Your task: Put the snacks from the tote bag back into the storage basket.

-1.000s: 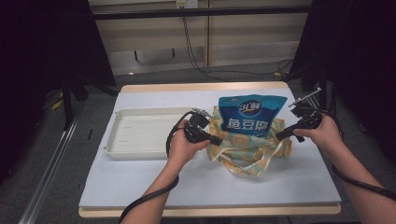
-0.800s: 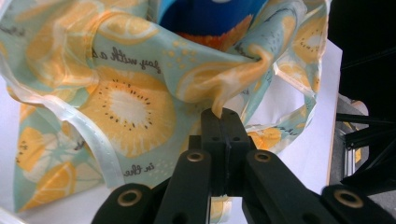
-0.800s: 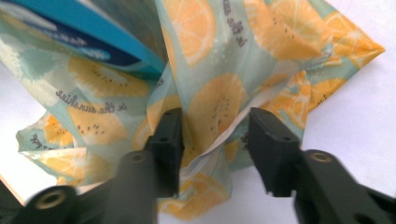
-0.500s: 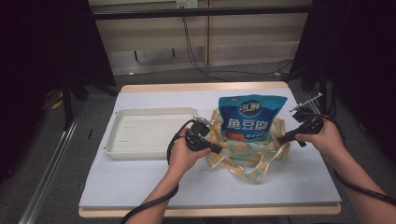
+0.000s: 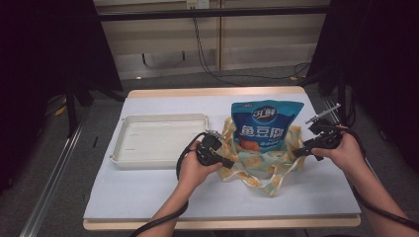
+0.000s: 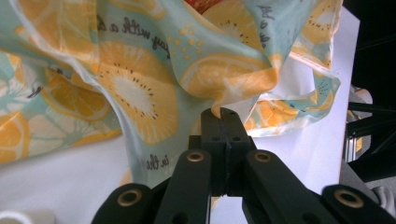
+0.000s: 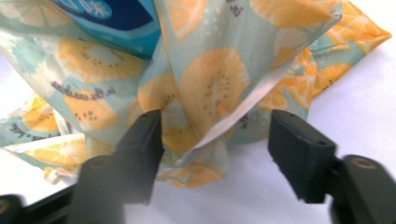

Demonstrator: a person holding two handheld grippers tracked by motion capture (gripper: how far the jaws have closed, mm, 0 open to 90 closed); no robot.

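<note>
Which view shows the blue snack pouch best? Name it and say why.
The high view: the blue snack pouch stands whole and upright in the orange-print cloth bag, label facing the camera. The right gripper view catches just a blue corner above the cloth. The left gripper view gives a red-orange sliver at the top edge, probably the pouch.

One white tray (image 5: 163,138) is lying left of one orange-patterned cloth bag (image 5: 262,165), one blue snack pouch (image 5: 264,126) is standing in that bag, and two grippers are flanking it
</note>
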